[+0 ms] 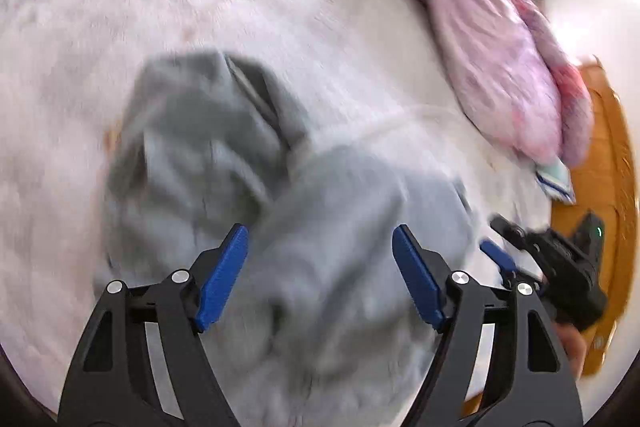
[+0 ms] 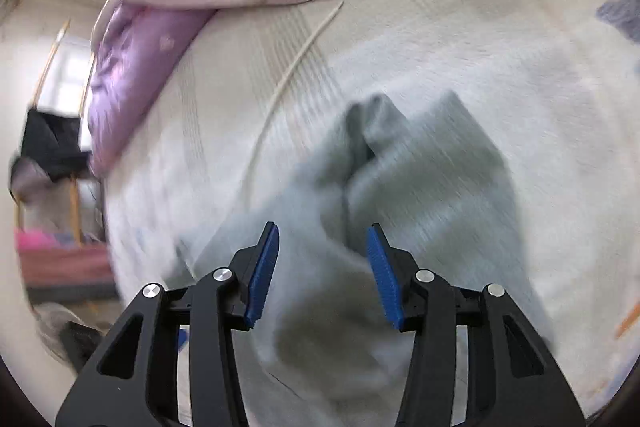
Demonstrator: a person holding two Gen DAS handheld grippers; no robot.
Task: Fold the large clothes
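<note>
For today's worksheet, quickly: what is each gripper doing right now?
Left gripper: open, holding nothing, above the grey garment.
Right gripper: open, holding nothing, above the same garment.

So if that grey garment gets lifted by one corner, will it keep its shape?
Probably not. The grey garment lies creased and lumpy on the white bedspread, so it looks floppy and would likely drape. Its thickish folds suggest a soft knit, probably not slippery.

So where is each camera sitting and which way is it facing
Left wrist: on the left gripper, facing down at the grey garment on the bed; own blue fingers and the right gripper show.
Right wrist: on the right gripper, facing down; own fingers only.
Shared: garment, bed, pink quilt.
</note>
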